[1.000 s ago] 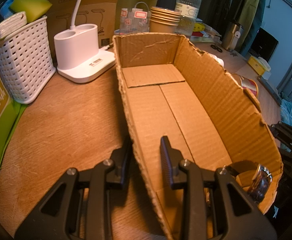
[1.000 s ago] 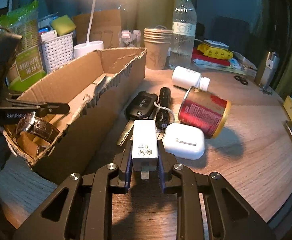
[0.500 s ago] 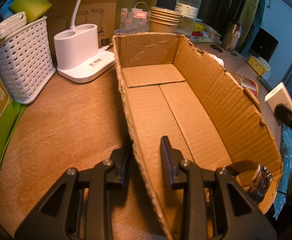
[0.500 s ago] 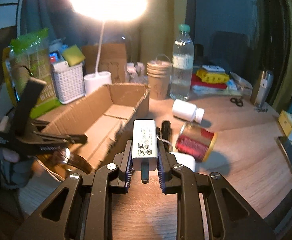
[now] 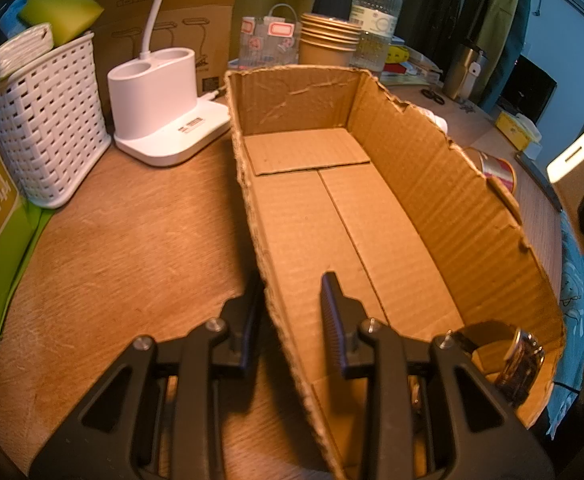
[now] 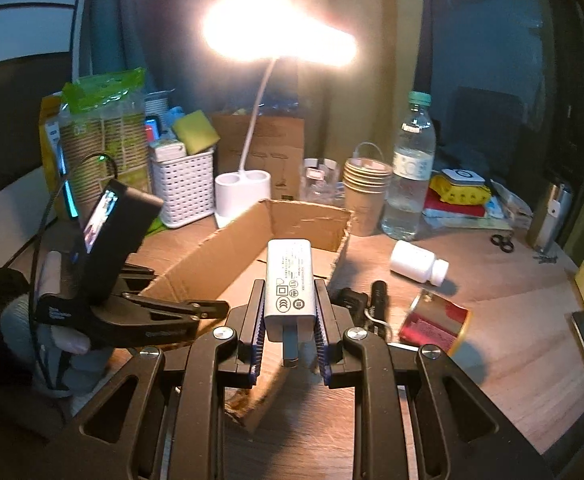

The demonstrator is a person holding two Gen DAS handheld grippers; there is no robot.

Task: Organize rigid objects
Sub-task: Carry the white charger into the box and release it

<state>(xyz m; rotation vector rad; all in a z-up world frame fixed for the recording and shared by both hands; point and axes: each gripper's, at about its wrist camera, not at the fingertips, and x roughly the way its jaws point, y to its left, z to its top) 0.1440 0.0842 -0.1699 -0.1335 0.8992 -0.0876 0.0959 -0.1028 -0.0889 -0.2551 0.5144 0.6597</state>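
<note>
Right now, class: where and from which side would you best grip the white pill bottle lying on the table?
Grip the white pill bottle across its wide round body, not the narrower cap, coming down from above. It lies on its side with bare table front and back, so the fingers likely fit either side of the body.

Corrugated brown cardboard box (image 5: 375,216), matt, ribbed inside, torn ragged along the rim. Wood-grain tabletop (image 5: 132,248) with a low sheen. Smooth white plastic charger (image 6: 290,280), printed grey markings, metal prongs. Matt black plastic right tool (image 6: 289,336) with ridged blue pads (image 6: 256,332) and shiny metal screws. Woven white plastic basket (image 5: 48,120). Glossy white lamp base (image 5: 164,100). Clear plastic bottle (image 6: 409,184). Glossy red tin (image 6: 435,324).
</note>
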